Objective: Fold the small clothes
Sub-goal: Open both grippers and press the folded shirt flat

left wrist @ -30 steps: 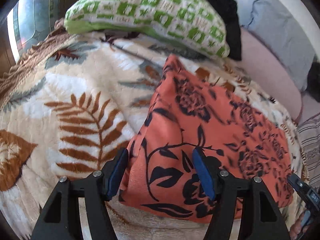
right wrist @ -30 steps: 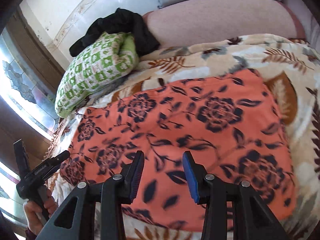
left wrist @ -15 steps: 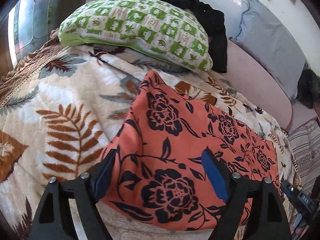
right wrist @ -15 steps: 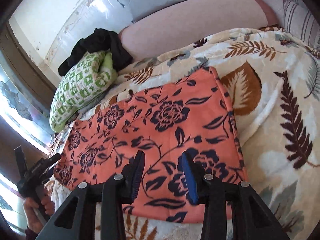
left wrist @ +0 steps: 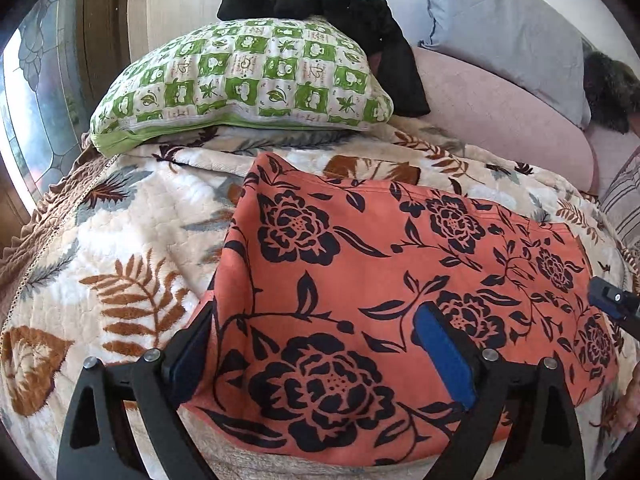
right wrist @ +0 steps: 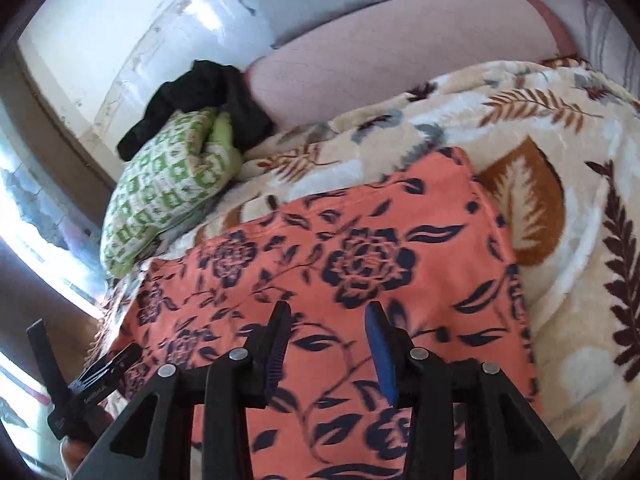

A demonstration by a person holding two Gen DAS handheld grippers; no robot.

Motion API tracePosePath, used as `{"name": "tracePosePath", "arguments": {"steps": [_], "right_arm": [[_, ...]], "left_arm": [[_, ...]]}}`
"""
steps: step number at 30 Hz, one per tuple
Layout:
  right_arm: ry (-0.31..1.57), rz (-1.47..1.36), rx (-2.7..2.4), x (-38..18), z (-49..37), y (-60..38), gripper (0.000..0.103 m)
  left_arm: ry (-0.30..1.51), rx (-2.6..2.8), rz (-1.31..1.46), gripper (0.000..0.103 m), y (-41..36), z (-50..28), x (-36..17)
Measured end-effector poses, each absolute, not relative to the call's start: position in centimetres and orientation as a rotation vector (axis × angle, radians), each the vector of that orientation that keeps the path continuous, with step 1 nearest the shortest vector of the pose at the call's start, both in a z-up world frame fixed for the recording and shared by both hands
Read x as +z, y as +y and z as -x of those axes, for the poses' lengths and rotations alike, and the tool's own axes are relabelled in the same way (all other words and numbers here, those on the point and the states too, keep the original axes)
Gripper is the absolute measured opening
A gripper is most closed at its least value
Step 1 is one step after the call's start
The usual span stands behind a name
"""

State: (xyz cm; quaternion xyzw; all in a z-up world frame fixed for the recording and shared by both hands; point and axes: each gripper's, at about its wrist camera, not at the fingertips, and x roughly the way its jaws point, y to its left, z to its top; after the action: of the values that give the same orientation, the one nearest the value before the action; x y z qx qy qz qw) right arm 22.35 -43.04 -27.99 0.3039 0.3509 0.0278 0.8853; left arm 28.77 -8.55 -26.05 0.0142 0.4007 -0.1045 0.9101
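Observation:
An orange cloth with a dark flower print [left wrist: 400, 260] lies flat on a leaf-patterned blanket [left wrist: 120, 240]. My left gripper [left wrist: 316, 344] hovers over the cloth's near left corner. Its jaws are opening wide; the cloth lies below and between them, and the blue pads [left wrist: 444, 360] do not press on it. My right gripper [right wrist: 328, 340] hangs open above the near right part of the cloth [right wrist: 360, 248], with nothing between its fingers. The left gripper's body [right wrist: 92, 380] and a hand show at the lower left of the right wrist view.
A green-checked pillow [left wrist: 248, 76] with a black garment [left wrist: 360, 20] on it lies at the head of the bed. Beside it are a pink bolster [left wrist: 500, 120] and a grey pillow [left wrist: 500, 28]. A patterned window [left wrist: 28, 100] is at the left.
The left jaws have spread much wider and the left gripper has drawn back and up off the cloth's corner. The right gripper has shifted toward the cloth's right edge, its gap unchanged.

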Motion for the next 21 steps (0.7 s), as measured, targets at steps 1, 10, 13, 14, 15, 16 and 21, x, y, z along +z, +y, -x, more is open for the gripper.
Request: {"name": "tracePosePath", "arguments": {"steps": [1,10,13,14,15,16,21], "right_arm": [[0.727,-0.599,0.1,-27.6,-22.5,-41.6,0.042],[0.903,-0.404,0.188,-29.5,-23.5,-34.2,0.043],[0.83,-0.482,0.196,-28.4,-22.5,-35.3,0.043],[0.814,-0.466,0.188,-28.0,-22.4,-35.2,0.043],[0.799,-0.445,0.181,-27.8,-22.3,-35.0,0.043],[0.796,-0.428,0.182,-27.6,-22.3,-34.7,0.043],[0.867,-0.391,0.231,-28.8,-22.3,-32.6,0.043]], "left_arm": [[0.848,-0.207,-0.057,0.096,-9.0,-29.0,-26.6],[0.878,-0.161,-0.115,0.099,-9.0,-29.1,-27.9],[0.859,-0.184,-0.04,0.099,-8.5,-29.1,-27.0],[0.846,-0.183,-0.032,0.099,-8.5,-29.0,-26.7],[0.836,-0.181,-0.031,0.099,-8.6,-28.8,-26.5],[0.829,-0.181,-0.032,0.099,-8.7,-28.7,-26.3],[0.804,-0.166,-0.053,0.099,-9.0,-28.6,-26.0]]}}
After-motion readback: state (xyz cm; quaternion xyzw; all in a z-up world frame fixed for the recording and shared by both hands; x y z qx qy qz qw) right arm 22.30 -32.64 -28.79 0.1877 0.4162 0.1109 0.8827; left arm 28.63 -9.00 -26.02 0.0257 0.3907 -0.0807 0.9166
